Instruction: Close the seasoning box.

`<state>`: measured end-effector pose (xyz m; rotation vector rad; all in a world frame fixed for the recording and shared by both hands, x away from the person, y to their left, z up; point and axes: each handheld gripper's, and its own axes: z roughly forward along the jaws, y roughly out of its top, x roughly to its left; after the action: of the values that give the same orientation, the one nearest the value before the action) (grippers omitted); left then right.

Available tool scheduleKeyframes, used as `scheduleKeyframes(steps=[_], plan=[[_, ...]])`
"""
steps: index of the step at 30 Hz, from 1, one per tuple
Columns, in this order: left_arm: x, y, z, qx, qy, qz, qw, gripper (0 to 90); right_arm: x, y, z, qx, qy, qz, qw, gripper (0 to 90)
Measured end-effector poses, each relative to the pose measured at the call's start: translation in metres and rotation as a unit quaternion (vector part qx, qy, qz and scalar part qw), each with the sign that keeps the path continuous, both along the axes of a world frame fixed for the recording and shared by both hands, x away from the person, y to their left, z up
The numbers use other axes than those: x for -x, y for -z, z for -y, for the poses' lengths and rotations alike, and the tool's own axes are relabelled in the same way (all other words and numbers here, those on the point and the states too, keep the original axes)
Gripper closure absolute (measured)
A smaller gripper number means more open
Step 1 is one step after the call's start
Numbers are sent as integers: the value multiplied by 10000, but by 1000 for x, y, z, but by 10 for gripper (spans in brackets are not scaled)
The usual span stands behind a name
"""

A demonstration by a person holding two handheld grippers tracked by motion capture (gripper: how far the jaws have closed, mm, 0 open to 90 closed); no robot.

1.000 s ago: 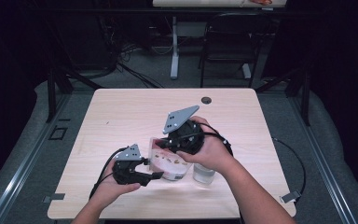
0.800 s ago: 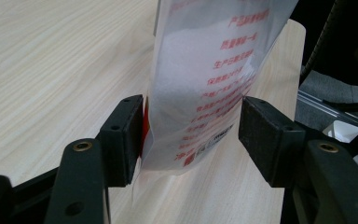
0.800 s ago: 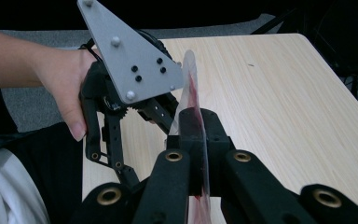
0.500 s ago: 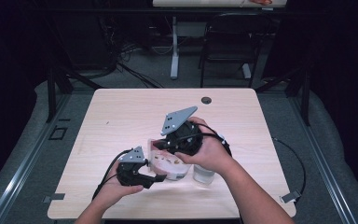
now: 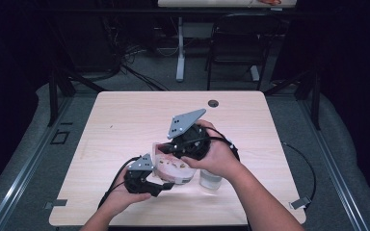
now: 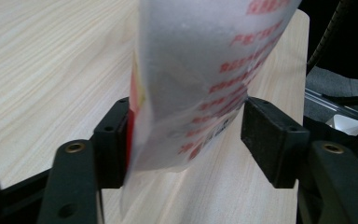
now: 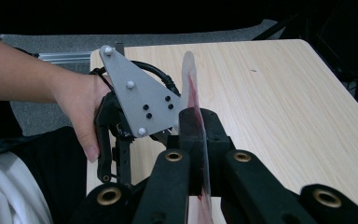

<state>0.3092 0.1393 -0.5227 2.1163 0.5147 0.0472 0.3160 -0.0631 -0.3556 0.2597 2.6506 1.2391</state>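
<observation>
Both grippers meet over the near middle of the pale wooden table (image 5: 125, 120), working one item: a translucent white plastic packet printed with red text (image 6: 200, 79), seen in the high view as a pinkish-white bundle (image 5: 173, 168) held between the two hands just above the tabletop. Right gripper (image 7: 196, 140): its own view shows the two black jaws brought together on the thin upper edge of the packet (image 7: 193, 107), the film standing edge-on between them with a red streak on it; jaws narrow, clamped on the film. In the high view the right gripper (image 5: 173, 148) points down and toward the person's left, grey three-cornered plate uppermost. Left gripper (image 6: 186, 135): jaws stand fairly wide, with the packet's lower part hanging between them. The pad at picture left touches the film's red-edged side; the pad at picture right sits at the film's edge, and contact there cannot be confirmed. The left hand (image 7: 81, 112) shows in the right gripper view, wrapped around its gripper. A clear plastic cup (image 5: 211, 179) stands on the table just beside the right hand.
</observation>
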Motion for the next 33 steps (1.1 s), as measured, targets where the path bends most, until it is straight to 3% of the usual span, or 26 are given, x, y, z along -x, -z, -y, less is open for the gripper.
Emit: scheduleKeyframes(steps=[7,18,25,33], plan=[[-2,1,-4,72,17,-94,9999,537,0,1,2,-12,-11,0,10000,897],[-2,-2,-8,182,253,-353,9989,639,0,-1,6,-21,-19,-34,10000,895],[-3,-6,-11,-15,210,-455,9987,662,-2,2,12,-99,9,-81,9999,890],[-2,-11,-13,-99,234,-523,9983,673,-2,3,18,-208,37,-116,9997,882]])
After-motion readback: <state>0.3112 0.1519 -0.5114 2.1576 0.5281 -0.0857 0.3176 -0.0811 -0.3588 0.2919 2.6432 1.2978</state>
